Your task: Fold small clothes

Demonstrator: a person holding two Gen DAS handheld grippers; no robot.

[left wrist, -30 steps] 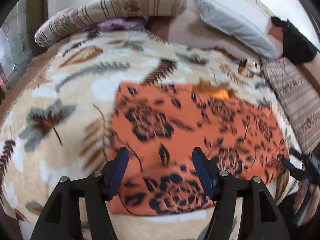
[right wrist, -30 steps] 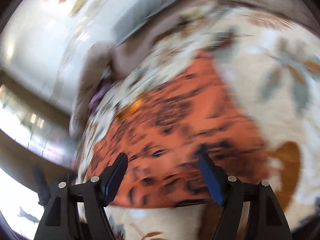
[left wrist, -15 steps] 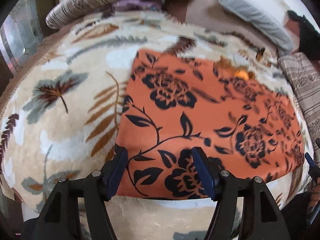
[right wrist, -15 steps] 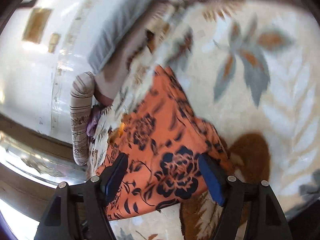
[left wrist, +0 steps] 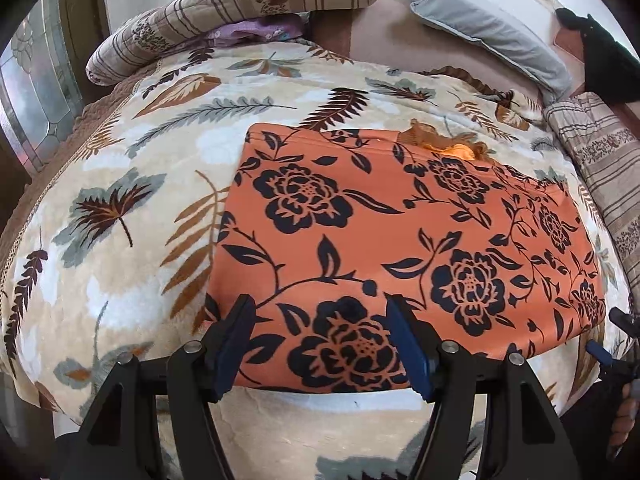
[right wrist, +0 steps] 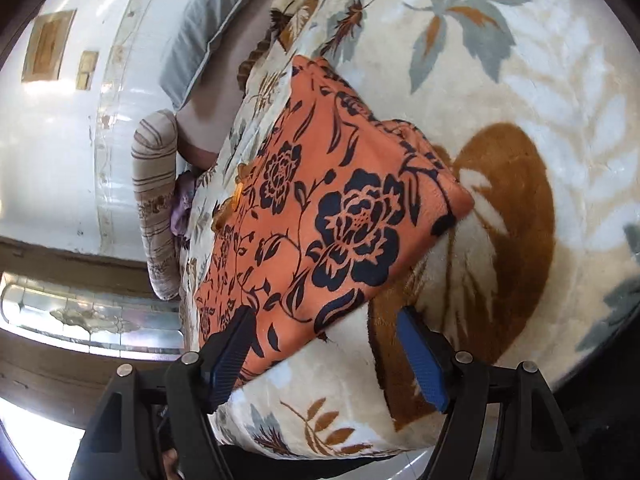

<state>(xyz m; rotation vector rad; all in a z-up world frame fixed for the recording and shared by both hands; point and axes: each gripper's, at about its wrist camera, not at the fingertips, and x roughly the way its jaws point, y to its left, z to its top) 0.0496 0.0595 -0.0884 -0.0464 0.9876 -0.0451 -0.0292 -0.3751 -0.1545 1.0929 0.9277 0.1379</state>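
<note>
orange floral garment (left wrist: 400, 240) ×1 (folded flat) | blanket (left wrist: 120, 220) ×1 | grey pillow (left wrist: 480, 28) ×1

We lose the near edge of the orange black-flowered folded cloth (left wrist: 384, 240) behind the left gripper (left wrist: 322, 344) blue-padded fingers. Black right gripper (left wrist: 616, 344) is cut off at frame edge, jaw spacing unreadable there. Purple crumpled fabric (left wrist: 256, 32) mostly hidden under striped beige rolled blanket (left wrist: 240, 8).
</note>
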